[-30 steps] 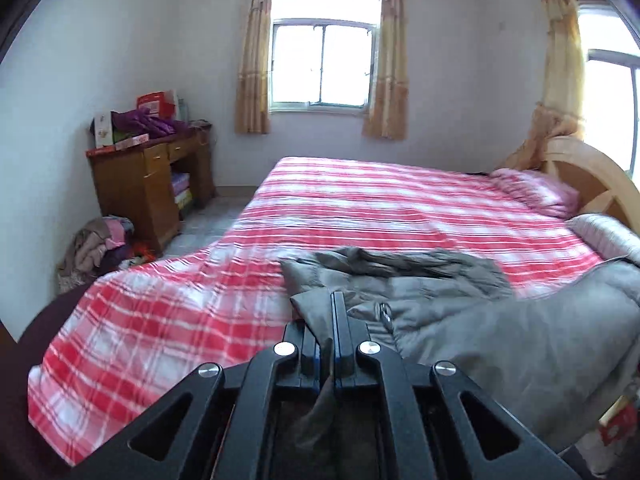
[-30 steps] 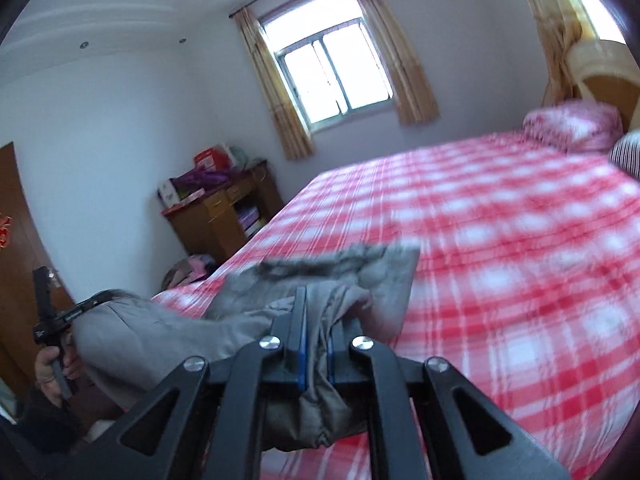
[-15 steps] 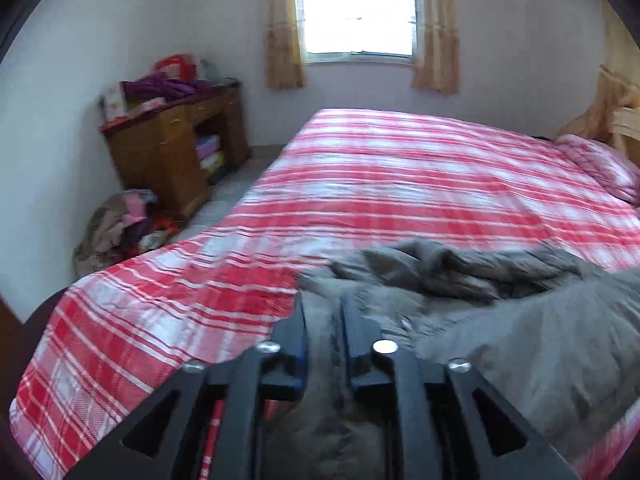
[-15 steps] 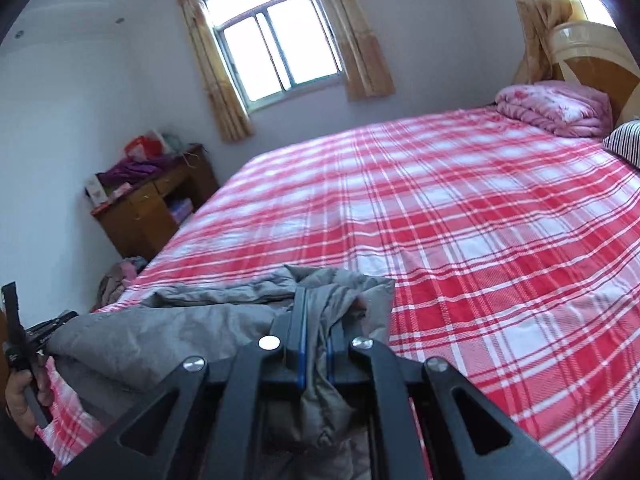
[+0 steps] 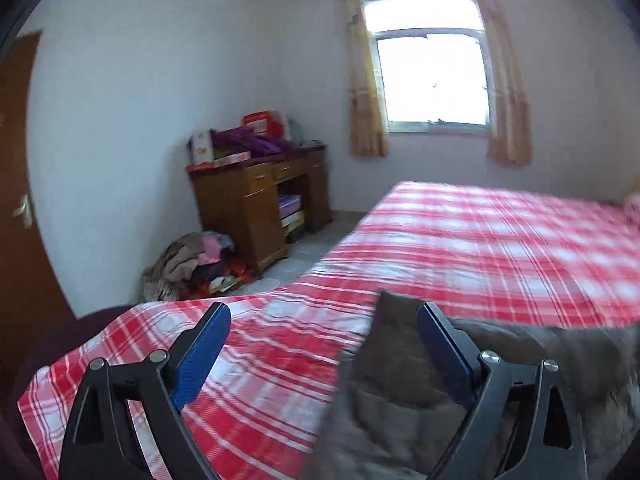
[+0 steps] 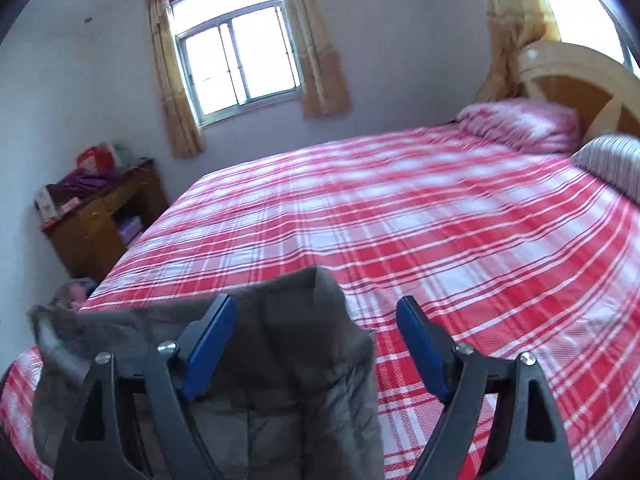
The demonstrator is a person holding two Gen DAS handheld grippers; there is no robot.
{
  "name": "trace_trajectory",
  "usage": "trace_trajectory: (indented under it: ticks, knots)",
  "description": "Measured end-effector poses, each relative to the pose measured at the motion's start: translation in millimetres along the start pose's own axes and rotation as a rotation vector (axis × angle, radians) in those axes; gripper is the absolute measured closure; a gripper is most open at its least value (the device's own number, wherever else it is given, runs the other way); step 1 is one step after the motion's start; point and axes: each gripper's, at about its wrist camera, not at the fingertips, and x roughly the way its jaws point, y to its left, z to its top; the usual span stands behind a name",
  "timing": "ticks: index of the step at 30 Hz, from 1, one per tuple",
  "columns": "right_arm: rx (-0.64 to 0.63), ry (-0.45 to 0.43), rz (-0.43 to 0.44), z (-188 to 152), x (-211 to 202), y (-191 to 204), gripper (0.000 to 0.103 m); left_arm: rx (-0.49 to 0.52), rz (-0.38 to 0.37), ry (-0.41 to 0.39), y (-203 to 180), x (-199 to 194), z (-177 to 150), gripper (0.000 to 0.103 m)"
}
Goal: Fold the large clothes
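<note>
A large grey padded jacket [image 5: 400,408] lies on the near edge of the bed with the red and white checked cover [image 5: 480,240]. My left gripper [image 5: 322,326] is open and empty, with the jacket's left end under and behind its right finger [image 5: 440,344]. In the right wrist view the jacket [image 6: 288,360] lies spread below my right gripper [image 6: 316,320], which is open and empty above the jacket's right end. The checked cover [image 6: 400,220] stretches away behind it.
A wooden desk [image 5: 256,208] with boxes and purple cloth on top stands against the far left wall, with a pile of clothes [image 5: 188,260] on the floor beside it. A brown door [image 5: 16,200] is at the left. Pillows [image 6: 528,124] and a wooden headboard [image 6: 580,80] are at the right.
Both grippers were shut on the grey jacket and have opened, letting it drop onto the bed. Both have drawn back a little, and the left view has swung to the left.
</note>
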Motion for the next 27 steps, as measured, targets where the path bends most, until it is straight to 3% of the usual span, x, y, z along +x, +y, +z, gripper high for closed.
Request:
trace_trajectory:
  ticks: [5,10,14,17,27]
  knots:
    - [-0.177,0.061,0.048,-26.6,7.9,67.3,0.018,0.190,0.021,0.042,-69.9,25.5,-13.2,0.008]
    - [-0.294,0.111,0.040,-44.6,38.6,106.4,0.018,0.290,0.115,0.104,-102.8,75.4,-26.0,0.008]
    - [-0.349,0.149,-0.011,-57.5,71.5,112.2,0.018,0.296,0.158,0.208,-105.1,117.9,-47.6,0.008]
    - [-0.329,0.193,-0.015,-69.4,92.1,100.7,0.018,0.241,0.135,0.270,-101.0,137.5,-58.4,0.008]
    - [-0.293,0.198,0.003,-79.2,103.8,94.4,0.018,0.240,0.146,0.303,-107.9,156.0,-68.6,0.005]
